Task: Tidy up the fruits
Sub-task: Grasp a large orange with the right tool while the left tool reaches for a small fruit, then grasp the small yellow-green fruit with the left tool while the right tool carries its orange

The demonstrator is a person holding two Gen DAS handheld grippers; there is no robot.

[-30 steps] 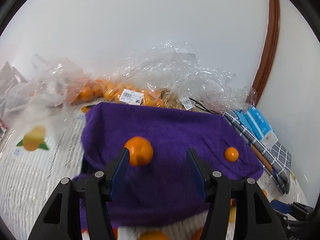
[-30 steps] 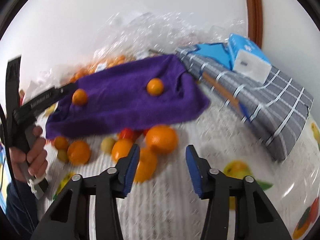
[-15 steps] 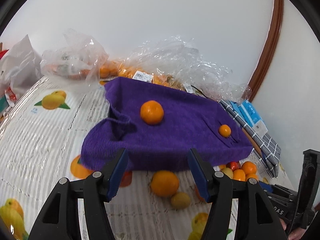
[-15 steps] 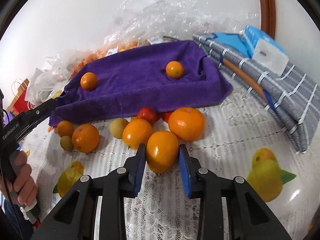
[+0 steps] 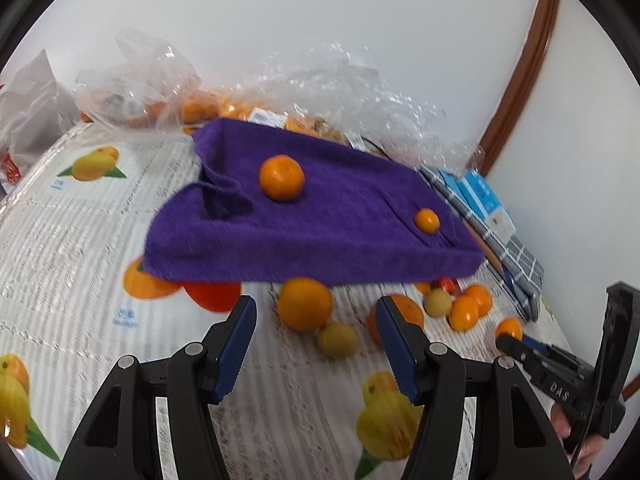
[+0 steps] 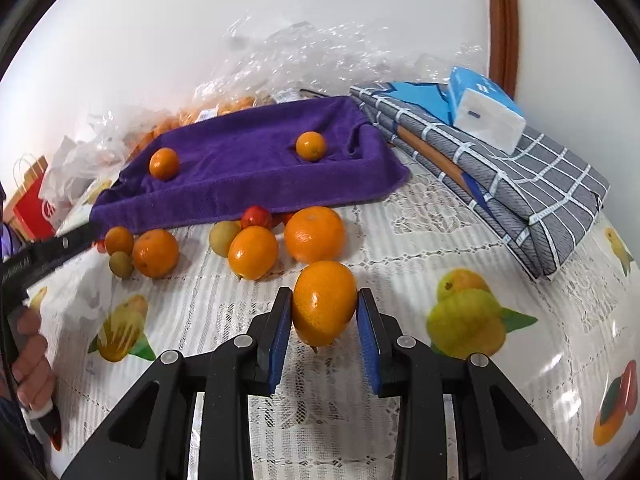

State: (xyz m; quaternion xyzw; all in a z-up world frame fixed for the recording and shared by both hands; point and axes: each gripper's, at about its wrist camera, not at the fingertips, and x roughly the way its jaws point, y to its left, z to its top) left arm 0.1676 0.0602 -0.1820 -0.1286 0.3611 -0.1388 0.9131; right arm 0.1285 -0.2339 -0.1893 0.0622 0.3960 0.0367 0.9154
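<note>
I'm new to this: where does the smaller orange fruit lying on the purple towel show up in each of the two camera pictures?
Left wrist view: the smaller orange fruit lies right of centre, near the right end of the purple towel.
Right wrist view: it sits just above centre, in a dip of the towel.
Shared landmark: the grey checked cloth, lying right of the towel in both.

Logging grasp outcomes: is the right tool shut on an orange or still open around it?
Shut on it. In the right wrist view both blue pads of the right tool press against the sides of the orange.
</note>
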